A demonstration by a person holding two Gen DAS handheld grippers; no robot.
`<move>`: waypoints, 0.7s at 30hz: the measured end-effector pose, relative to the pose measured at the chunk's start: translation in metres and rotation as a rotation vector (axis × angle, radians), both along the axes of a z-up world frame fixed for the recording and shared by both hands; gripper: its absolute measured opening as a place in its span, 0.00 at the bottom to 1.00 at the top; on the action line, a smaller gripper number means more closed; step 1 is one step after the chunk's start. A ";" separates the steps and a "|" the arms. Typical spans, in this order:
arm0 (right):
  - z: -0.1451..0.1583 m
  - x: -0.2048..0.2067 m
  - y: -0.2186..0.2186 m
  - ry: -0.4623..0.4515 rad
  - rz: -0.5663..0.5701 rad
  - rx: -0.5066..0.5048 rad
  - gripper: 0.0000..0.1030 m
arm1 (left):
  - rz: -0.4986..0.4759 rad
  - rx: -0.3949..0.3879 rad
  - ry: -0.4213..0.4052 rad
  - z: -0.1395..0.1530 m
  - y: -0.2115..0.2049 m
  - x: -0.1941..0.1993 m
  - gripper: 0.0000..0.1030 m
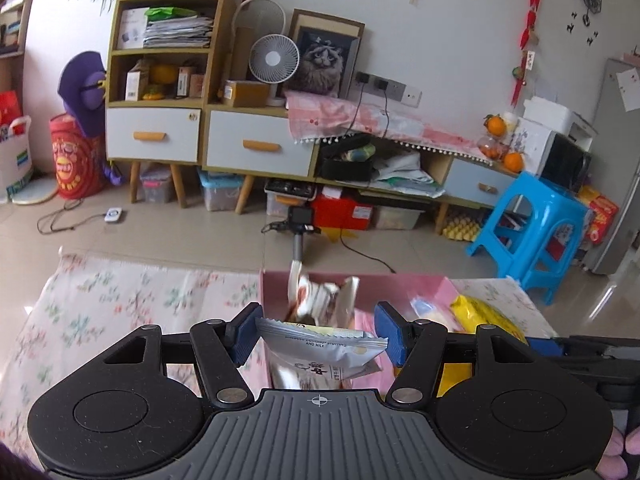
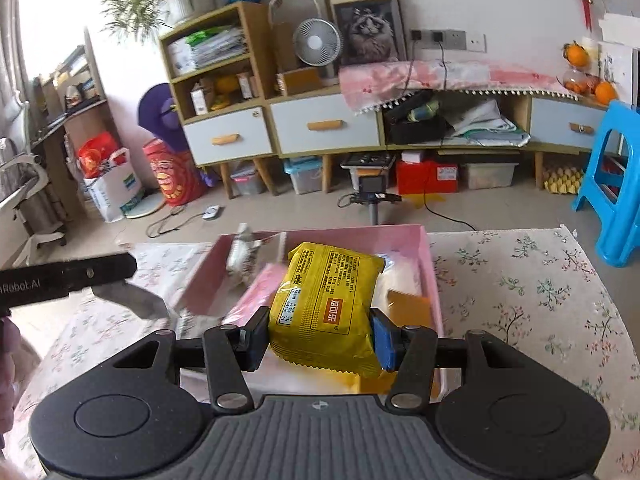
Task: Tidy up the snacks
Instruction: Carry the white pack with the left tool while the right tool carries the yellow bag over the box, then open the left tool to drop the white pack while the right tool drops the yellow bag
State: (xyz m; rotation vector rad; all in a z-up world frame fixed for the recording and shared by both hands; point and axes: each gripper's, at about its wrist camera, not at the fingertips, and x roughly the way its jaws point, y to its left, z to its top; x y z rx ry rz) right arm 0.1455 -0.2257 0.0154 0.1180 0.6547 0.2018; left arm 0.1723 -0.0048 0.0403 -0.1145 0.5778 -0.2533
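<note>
A pink box point(image 2: 430, 276) sits on the floral tablecloth and holds snack packets. My right gripper point(image 2: 320, 340) is shut on a yellow snack packet point(image 2: 326, 304) above the box's near half. My left gripper point(image 1: 318, 336) stands wide, and a silver-white snack packet point(image 1: 320, 350) lies between its blue pads point(image 1: 246, 336); whether they press it I cannot tell. It is over the pink box point(image 1: 432, 288), where another white and brown packet point(image 1: 320, 298) stands blurred. The yellow packet point(image 1: 480, 312) shows to its right. The left gripper's body point(image 2: 64, 276) shows at the left of the right wrist view.
The table carries a floral cloth point(image 2: 540, 292). An orange packet point(image 2: 408, 306) and a pink packet point(image 2: 260, 292) lie in the box. A camera on a pole point(image 1: 298, 220) stands beyond the table's far edge. A blue stool point(image 1: 532, 232) stands at the right.
</note>
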 end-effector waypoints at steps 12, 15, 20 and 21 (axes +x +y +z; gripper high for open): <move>-0.025 0.047 -0.009 0.052 -0.032 -0.018 0.40 | 0.036 0.109 0.080 -0.044 -0.018 0.038 0.58; -0.028 0.052 -0.008 0.063 -0.034 -0.024 0.40 | 0.040 0.112 0.097 -0.050 -0.017 0.041 0.58; -0.028 0.052 -0.006 0.070 -0.036 -0.038 0.42 | 0.026 0.116 0.095 -0.053 -0.018 0.040 0.59; -0.027 0.052 -0.006 0.070 -0.037 -0.040 0.43 | 0.016 0.118 0.088 -0.053 -0.019 0.039 0.61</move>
